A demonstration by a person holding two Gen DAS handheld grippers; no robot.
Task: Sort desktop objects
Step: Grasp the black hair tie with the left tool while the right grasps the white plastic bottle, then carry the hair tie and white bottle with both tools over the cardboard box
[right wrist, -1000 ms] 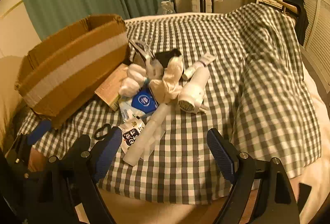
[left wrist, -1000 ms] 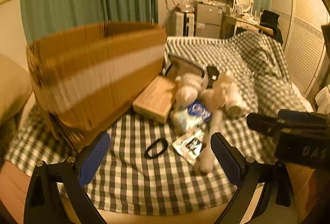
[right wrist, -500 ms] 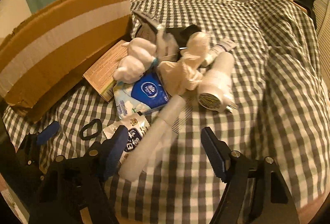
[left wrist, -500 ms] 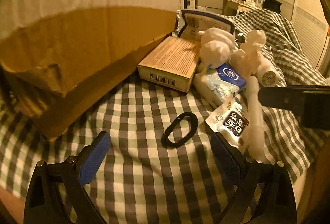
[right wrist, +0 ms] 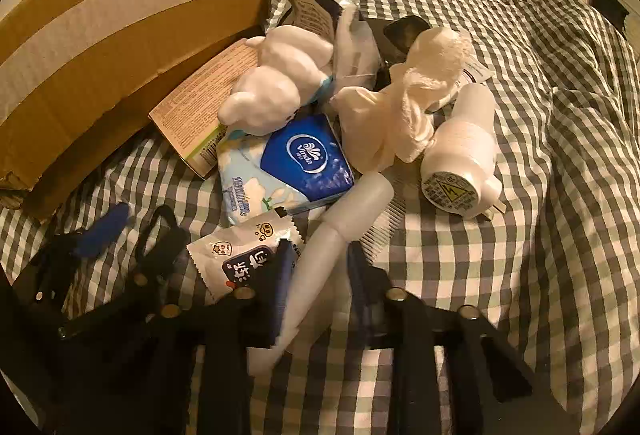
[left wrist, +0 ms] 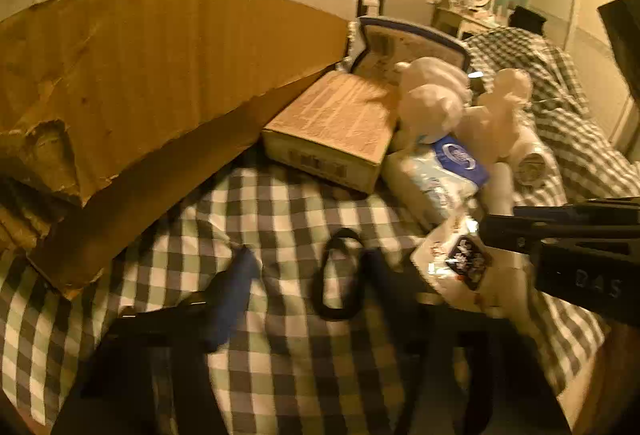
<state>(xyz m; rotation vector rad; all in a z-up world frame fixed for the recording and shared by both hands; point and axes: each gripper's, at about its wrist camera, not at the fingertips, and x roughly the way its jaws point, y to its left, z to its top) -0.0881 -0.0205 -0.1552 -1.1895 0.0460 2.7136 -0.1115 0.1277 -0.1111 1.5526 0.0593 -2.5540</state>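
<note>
A black hair tie point(left wrist: 338, 275) lies on the checked bedspread point(left wrist: 280, 375). My left gripper point(left wrist: 308, 263) straddles it with its jaws closing. The right finger is at the loop's edge and the left finger stands clear of it. A white comb point(right wrist: 356, 199) with a long translucent handle lies beside a snack sachet point(right wrist: 240, 255). My right gripper point(right wrist: 320, 255) is closing on that handle, and both pads look pressed against it. From the right wrist the hair tie point(right wrist: 160, 235) shows between the left gripper's fingers point(right wrist: 104, 231).
A large cardboard box point(right wrist: 120, 15) leans at the left. Piled beside it are a flat brown carton point(right wrist: 200, 107), a blue tissue pack point(right wrist: 288, 167), a white plush toy point(right wrist: 276, 91), a cream cloth point(right wrist: 400, 115) and a white plug-in device point(right wrist: 460, 155). Bare bedspread lies to the right.
Both grippers have come down close to the bedspread. The left jaws narrowed around the hair tie. The right jaws closed in on the comb's handle.
</note>
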